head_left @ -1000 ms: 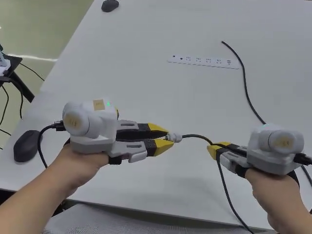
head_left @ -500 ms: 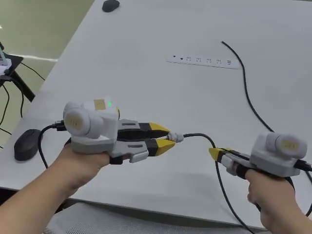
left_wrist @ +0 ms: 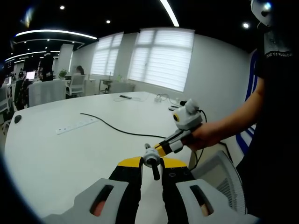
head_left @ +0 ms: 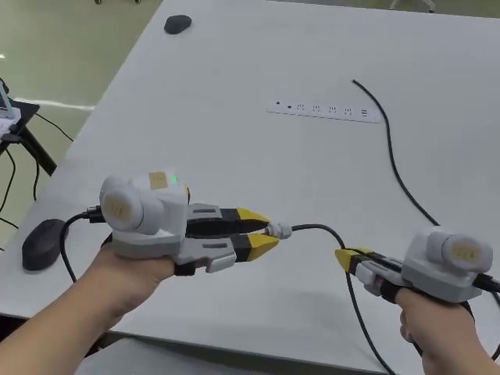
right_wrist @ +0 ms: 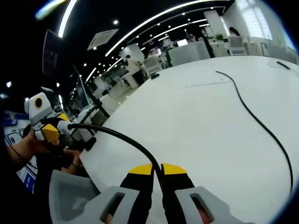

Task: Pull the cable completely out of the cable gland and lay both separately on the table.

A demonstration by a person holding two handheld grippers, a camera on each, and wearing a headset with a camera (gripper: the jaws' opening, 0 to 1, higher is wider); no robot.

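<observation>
Gripping the cable gland at its jaw tips, the left gripper is nearly closed, with the yellow tips pinching the pale gland body from both sides. In the left gripper view the gland sits between the tips with a short black length of the cable hanging under it.

Right gripper: jaws closed on the cable, which is caught between the yellow tips. The right gripper view shows the same, the cable pinched where the tips meet.

Gland long axis runs left to right in the head view, level, with the cable end facing the right gripper. The cable leaves it sideways, arcs over and drops into the right jaws, then trails down past the near edge of the table. Cable is not out of the gland.

Both grippers are held just above the table near its front edge, a short way apart and tips facing each other.

Further back on the table: a white power strip with its black lead and a dark mouse. A second mouse lies at the left edge.
</observation>
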